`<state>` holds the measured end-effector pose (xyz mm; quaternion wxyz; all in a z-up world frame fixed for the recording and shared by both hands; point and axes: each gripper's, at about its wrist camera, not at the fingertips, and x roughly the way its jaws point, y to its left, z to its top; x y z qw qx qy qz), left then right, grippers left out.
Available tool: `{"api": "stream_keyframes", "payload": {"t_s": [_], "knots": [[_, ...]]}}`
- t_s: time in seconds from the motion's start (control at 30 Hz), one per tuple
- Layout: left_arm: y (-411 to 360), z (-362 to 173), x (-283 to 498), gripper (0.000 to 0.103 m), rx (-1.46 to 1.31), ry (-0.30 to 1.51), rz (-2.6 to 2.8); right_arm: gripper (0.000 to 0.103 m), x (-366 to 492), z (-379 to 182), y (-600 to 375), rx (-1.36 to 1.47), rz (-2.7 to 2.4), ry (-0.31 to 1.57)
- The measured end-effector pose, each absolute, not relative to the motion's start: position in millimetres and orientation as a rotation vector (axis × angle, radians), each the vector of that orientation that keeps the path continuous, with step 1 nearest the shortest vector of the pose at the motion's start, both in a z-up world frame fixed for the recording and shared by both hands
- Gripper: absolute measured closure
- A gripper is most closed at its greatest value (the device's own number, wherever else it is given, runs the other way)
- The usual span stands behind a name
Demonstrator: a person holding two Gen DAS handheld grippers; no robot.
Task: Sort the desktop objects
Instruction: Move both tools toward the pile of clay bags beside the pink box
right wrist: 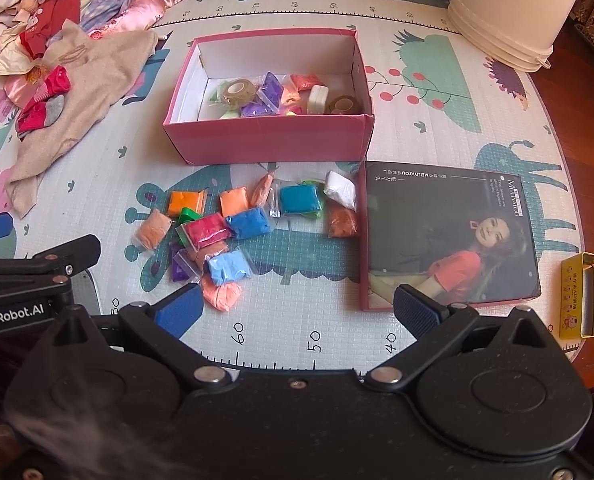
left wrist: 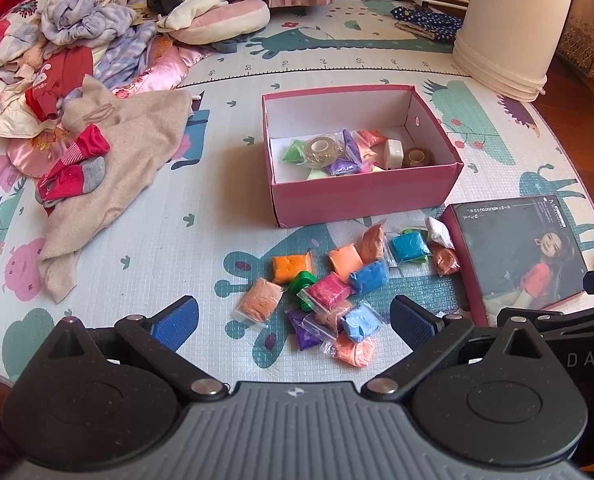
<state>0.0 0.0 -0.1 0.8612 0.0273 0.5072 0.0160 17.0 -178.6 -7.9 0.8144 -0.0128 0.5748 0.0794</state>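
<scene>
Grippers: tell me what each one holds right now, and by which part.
Nothing is held. The left gripper and the right gripper are both open and empty above the mat.

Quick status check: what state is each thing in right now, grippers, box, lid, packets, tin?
left gripper: open, empty, above the loose packets
right gripper: open, empty
pink box: open, partly filled with packets and tape rolls
box lid: off, flat on the mat right of the packets
clay packets: loose, outside the box
yellow tin: open, empty
</scene>
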Motion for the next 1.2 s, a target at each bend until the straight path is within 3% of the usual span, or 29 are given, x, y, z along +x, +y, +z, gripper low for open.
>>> {"api": "stream_keyframes", "payload": {"t_s": [1.2], "knots": [[-0.1,-3.2,1.4,0.001,0.002,1.091,-0.022,0.001,19.7,-13.7,-182.8,-0.047,0.129,1.256]]}}
